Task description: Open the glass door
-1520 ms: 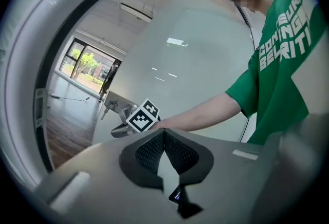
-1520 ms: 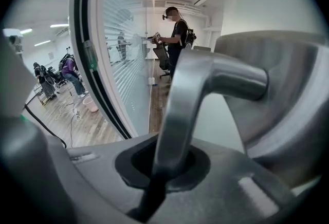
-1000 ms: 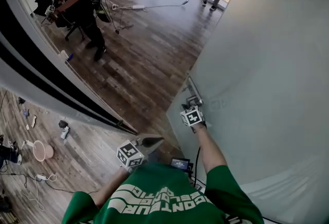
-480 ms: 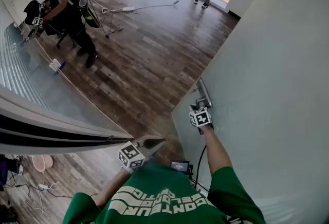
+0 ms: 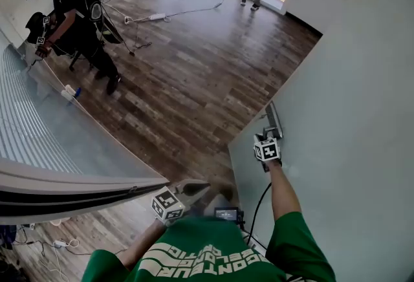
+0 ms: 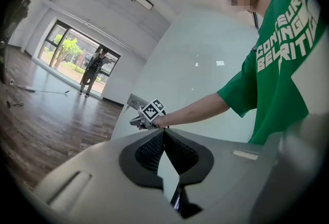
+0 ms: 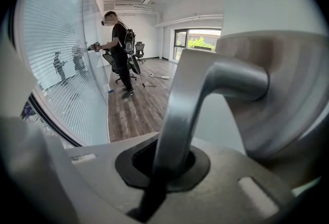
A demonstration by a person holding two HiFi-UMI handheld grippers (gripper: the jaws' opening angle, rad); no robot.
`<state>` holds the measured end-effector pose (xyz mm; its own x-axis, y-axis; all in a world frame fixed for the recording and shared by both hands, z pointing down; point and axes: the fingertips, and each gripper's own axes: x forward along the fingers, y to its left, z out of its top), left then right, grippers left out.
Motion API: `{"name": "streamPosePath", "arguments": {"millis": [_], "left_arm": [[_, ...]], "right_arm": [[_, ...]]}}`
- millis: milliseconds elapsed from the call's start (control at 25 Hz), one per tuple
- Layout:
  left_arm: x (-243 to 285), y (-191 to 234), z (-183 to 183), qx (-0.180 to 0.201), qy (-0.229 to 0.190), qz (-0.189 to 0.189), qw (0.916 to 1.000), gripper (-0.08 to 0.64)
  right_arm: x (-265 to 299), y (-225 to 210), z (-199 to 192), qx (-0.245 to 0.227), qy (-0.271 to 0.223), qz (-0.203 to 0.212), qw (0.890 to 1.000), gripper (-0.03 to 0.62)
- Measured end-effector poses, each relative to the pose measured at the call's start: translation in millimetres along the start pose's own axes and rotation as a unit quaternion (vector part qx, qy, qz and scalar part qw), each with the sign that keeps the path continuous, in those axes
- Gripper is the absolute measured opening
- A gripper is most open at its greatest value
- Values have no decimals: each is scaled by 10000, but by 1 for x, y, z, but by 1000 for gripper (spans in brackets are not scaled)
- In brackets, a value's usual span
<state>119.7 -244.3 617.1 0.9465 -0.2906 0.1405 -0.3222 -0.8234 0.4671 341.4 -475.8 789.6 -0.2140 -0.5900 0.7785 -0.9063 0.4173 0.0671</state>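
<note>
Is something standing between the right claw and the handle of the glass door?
No, nothing visible does. The right claw is shut directly on the metal handle of the glass door. The left claw is shut and empty, apart from the door.

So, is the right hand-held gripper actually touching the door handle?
Touching. The right gripper view shows the right hand-held gripper with its jaws closed on the metal door handle, the pads pressing its bar from both sides.
</note>
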Motion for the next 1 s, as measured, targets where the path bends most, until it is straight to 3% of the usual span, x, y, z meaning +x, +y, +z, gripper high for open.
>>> {"name": "streamPosePath", "arguments": {"millis": [240,1000], "left_arm": [[31,16,16,-11,49,21,10000,14],[156,6,47,225,245,-370,9988,14]], "right_arm": [[-1,-55,-6,332,11,-240,9992,-8],[-31,-230,-64,1388,187,-1086,9842,-8]]}}
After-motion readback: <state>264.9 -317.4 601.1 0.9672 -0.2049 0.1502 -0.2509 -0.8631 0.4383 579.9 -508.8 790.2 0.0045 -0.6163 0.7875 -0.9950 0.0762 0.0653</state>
